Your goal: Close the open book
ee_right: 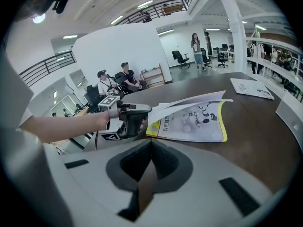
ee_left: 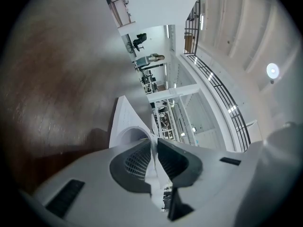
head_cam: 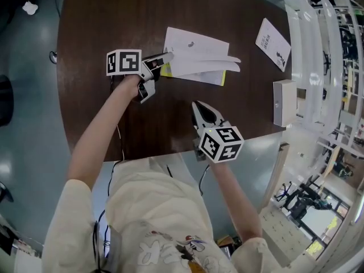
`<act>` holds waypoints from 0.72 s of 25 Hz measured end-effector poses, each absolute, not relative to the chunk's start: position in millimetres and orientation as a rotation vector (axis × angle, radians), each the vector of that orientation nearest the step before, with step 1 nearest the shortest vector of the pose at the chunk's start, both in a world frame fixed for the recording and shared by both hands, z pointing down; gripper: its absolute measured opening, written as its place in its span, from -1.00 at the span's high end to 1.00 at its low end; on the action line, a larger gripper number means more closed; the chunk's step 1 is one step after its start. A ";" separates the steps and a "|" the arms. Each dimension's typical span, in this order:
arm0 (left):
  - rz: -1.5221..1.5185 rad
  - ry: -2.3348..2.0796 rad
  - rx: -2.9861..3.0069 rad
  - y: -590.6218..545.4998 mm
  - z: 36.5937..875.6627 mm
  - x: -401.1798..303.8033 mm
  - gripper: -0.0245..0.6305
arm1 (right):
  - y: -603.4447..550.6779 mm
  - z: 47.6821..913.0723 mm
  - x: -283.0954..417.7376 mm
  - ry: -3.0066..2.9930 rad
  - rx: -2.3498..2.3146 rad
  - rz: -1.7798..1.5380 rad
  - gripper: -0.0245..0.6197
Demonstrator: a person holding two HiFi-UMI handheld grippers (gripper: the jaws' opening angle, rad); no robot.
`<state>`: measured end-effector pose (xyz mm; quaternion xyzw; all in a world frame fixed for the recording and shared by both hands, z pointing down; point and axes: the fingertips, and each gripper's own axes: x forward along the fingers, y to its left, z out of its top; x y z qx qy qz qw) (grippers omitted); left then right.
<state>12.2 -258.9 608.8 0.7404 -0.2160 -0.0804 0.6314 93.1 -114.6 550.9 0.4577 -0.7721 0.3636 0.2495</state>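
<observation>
L gripper (head_cam: 164,58) at left edge of book (head_cam: 196,61), pinched on a lifted page (ee_left: 124,122); sheet runs between pads, tips nearly together. Pointing roughly level across tabletop (head_cam: 108,16).

Book mid-tabletop, toward far side. Lying flat on yellow cover (ee_right: 222,126), printed side up, a few white pages fanned up above it & arching over to the right. Not shut yet.

Handling, judged: thin softcover, light, floppy. Pages prob bend & slip rather than swing as one block; single sheet easy to crease or tear if tugged. Cover looks glossy, so likely to slide on the wood when pushed. Best hold prob at free edge of loose leaves, mid-length, all leaves together, not one sheet; then lay down & press flat. Other gripper could pin cover vs sliding.

R gripper (head_cam: 197,107) near front of tabletop, jaws together, nothing between, angled down toward book, well apart from it.

Booklet (head_cam: 273,43) far right, box (head_cam: 284,102) at right edge; both well apart from book.
</observation>
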 end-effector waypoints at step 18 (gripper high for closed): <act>-0.226 -0.510 1.641 -264.7 617.1 9.9 0.77 | -199.6 563.0 67.8 -2.129 1.008 0.525 0.32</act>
